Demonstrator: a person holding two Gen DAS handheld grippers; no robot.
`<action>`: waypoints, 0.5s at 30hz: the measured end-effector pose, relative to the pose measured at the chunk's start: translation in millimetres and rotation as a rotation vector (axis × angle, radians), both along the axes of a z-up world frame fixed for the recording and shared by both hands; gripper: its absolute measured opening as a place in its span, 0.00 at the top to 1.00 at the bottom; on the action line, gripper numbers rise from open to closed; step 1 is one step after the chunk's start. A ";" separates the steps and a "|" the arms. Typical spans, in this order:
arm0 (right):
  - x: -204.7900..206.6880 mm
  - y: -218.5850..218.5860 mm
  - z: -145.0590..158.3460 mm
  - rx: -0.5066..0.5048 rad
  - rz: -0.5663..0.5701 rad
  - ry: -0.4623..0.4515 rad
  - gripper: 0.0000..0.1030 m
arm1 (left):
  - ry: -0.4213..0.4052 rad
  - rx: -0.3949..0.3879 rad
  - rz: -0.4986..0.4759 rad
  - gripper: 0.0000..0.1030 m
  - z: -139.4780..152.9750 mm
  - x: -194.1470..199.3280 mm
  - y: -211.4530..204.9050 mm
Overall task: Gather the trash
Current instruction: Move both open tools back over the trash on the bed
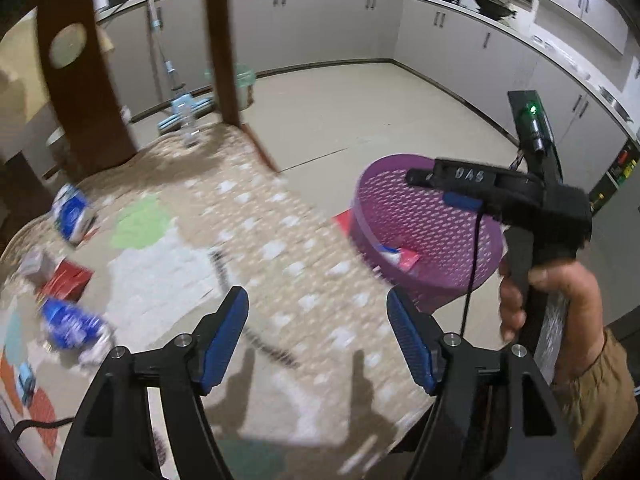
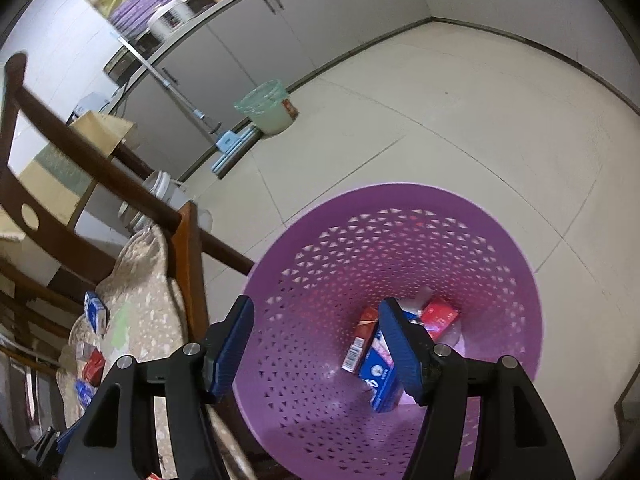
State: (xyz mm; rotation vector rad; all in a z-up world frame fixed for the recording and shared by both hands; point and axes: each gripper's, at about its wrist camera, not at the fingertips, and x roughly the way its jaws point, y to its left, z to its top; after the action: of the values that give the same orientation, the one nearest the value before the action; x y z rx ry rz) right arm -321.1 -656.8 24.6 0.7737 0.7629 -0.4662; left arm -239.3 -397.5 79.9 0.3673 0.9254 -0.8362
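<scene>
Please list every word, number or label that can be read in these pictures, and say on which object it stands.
"DAS" or "0A8", unclear: raised characters on the right tool, left wrist view.
Print and barcode on the red box and blue box in the purple basket: too small to read.
Packets on the table: blurred.

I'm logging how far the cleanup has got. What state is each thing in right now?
left gripper: open, nothing between its pads
right gripper: open, empty, above the basket
purple basket: upright on the floor, partly filled
red box: lying in the basket
blue box: lying in the basket
blue packet: on the tablecloth, not yet collected
blue carton: on the tablecloth, not yet collected
</scene>
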 end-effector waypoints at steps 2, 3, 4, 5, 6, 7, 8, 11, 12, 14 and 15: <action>4.8 5.2 1.9 -0.009 0.016 -0.002 0.33 | -0.010 0.008 0.022 0.31 -0.1 2.8 15.5; 6.7 7.1 2.2 -0.014 0.020 -0.001 0.33 | -0.019 0.015 0.040 0.31 0.0 3.7 26.9; 8.2 8.8 2.9 -0.017 0.022 -0.002 0.33 | -0.024 0.019 0.051 0.31 0.0 4.7 34.4; 9.2 10.0 3.7 -0.020 0.023 -0.005 0.33 | -0.030 0.026 0.067 0.31 -0.2 6.4 45.0; 10.0 11.3 4.2 -0.022 0.023 -0.007 0.33 | -0.033 0.031 0.078 0.31 0.5 7.4 51.8; 10.8 12.7 5.1 -0.025 0.021 -0.009 0.33 | -0.038 0.039 0.098 0.31 -0.5 9.5 64.3; 11.2 14.6 5.9 -0.029 0.018 -0.010 0.33 | -0.040 0.044 0.108 0.31 -0.5 11.1 71.4; 12.8 19.5 7.9 -0.029 0.013 -0.017 0.33 | -0.043 0.071 0.161 0.31 -3.0 18.1 100.8; 13.1 21.8 9.2 -0.032 0.013 -0.021 0.33 | -0.037 0.077 0.193 0.31 -4.1 23.0 114.7; 13.9 25.7 12.1 -0.043 0.015 -0.028 0.32 | -0.020 0.077 0.242 0.31 -5.4 31.5 133.1; 14.2 27.3 13.2 -0.047 0.018 -0.032 0.32 | -0.007 0.075 0.274 0.31 -6.8 36.9 144.0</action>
State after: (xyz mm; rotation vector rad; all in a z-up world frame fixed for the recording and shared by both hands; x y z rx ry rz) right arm -306.9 -629.6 37.8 0.7277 0.7267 -0.4531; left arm -202.4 -253.5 73.1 0.3002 0.9771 -0.5505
